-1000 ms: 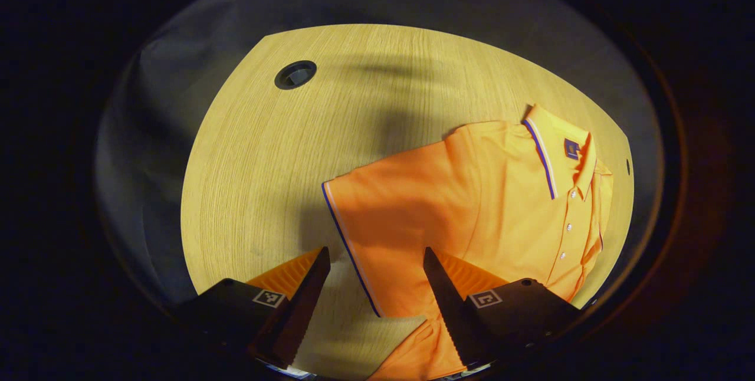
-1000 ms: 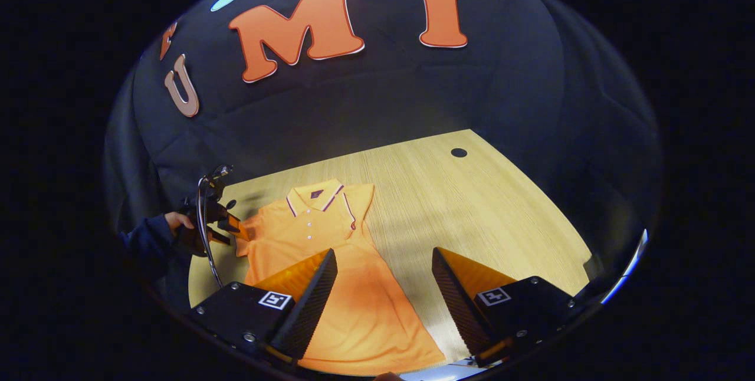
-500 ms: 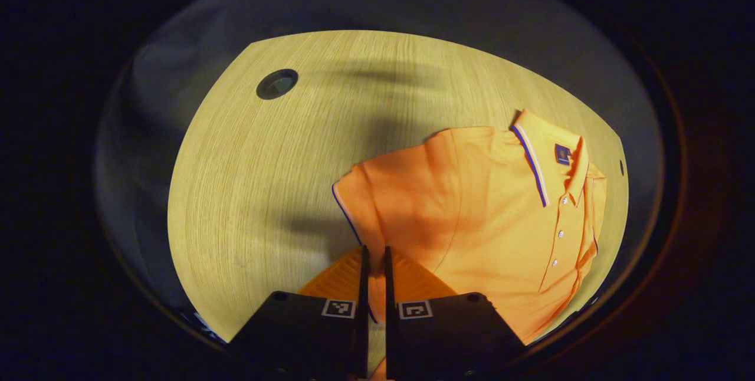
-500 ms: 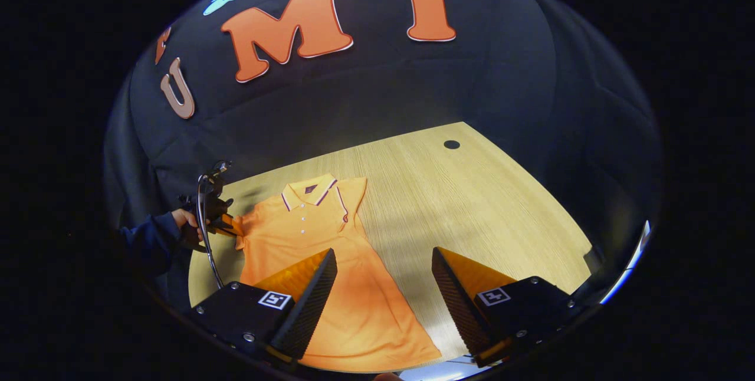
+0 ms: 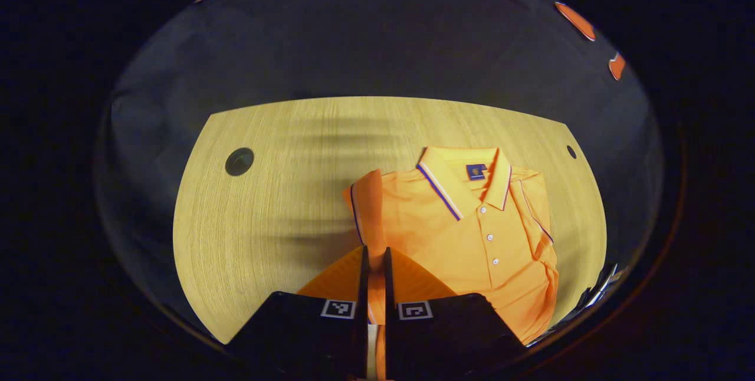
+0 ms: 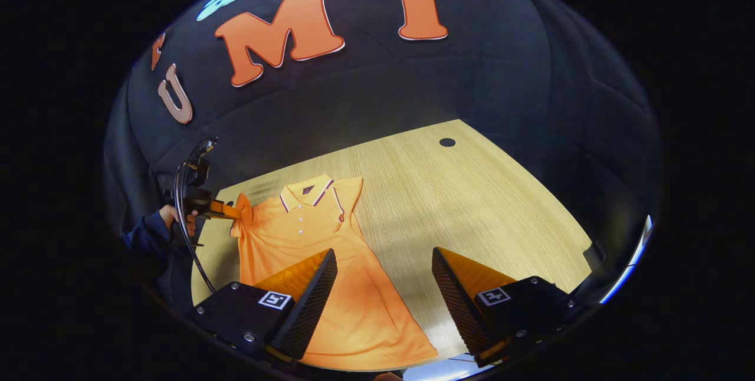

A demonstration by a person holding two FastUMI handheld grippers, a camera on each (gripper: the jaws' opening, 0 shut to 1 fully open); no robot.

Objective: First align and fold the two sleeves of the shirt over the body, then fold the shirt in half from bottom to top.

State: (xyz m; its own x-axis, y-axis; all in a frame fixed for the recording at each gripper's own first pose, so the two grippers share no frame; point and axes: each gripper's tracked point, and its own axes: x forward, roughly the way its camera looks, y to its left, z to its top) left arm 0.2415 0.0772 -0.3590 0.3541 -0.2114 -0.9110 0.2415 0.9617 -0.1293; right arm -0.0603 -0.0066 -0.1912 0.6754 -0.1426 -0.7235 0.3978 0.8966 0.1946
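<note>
On the wooden table lies an orange polo shirt, collar toward the booth wall, its far sleeve already folded over the body. Left gripper: fingers closed on the near sleeve, which is lifted off the tabletop. Right gripper: fingers wide apart, empty, above the shirt's lower half. A hand holds the left gripper.

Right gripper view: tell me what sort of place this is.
Probably a staged recording booth, not a home: black cloth wall behind a bare wooden table, an orange polo shirt laid flat, and a hand holding tongs.
</note>
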